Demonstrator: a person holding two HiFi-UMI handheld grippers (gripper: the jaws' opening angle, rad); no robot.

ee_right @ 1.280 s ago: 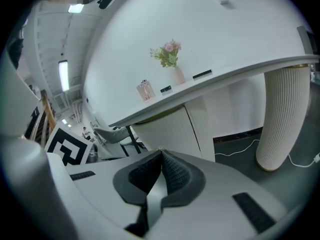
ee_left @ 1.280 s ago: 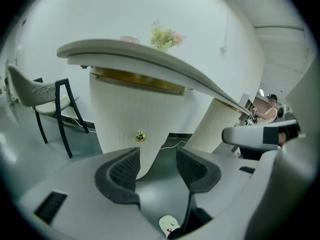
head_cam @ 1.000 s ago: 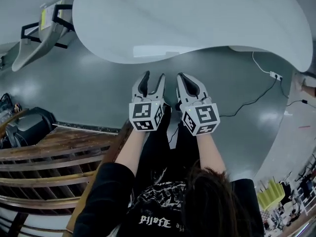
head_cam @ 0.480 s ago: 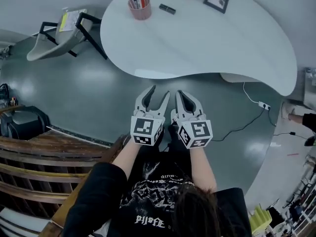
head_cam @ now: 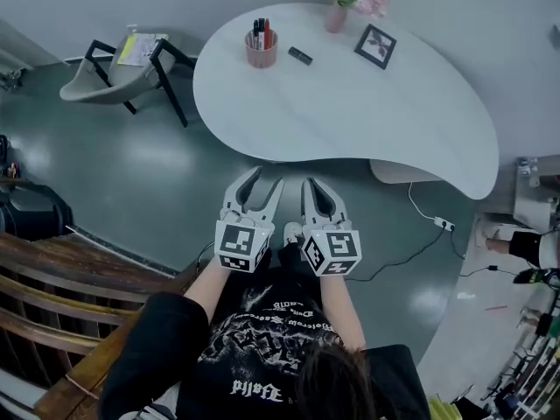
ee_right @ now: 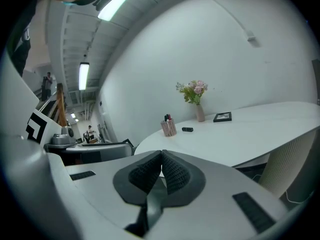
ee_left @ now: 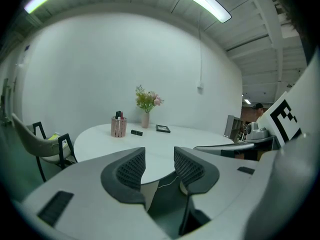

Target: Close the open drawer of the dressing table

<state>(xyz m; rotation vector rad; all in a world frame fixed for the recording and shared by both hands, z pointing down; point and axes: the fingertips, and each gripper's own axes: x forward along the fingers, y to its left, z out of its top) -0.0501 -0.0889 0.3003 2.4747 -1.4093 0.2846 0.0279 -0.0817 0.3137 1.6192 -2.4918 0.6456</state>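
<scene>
The white curved dressing table stands ahead of me, and no open drawer shows in any view. Both grippers are held side by side in the air before its near edge, touching nothing. My left gripper is open; its jaws have just been closing a little, with nothing between them. In the left gripper view the left gripper shows a clear gap, with the table beyond. My right gripper is shut and empty; the right gripper view has the right gripper with pads pressed together.
On the table stand a pink pen cup, a flower vase, a picture frame and a small black item. A grey chair is at the left, wooden rails beside me, a cable on the floor.
Both grippers have risen and my view has tilted up, so the whole tabletop with its cup, vase and frame now shows. The left jaws stand slightly narrower.
</scene>
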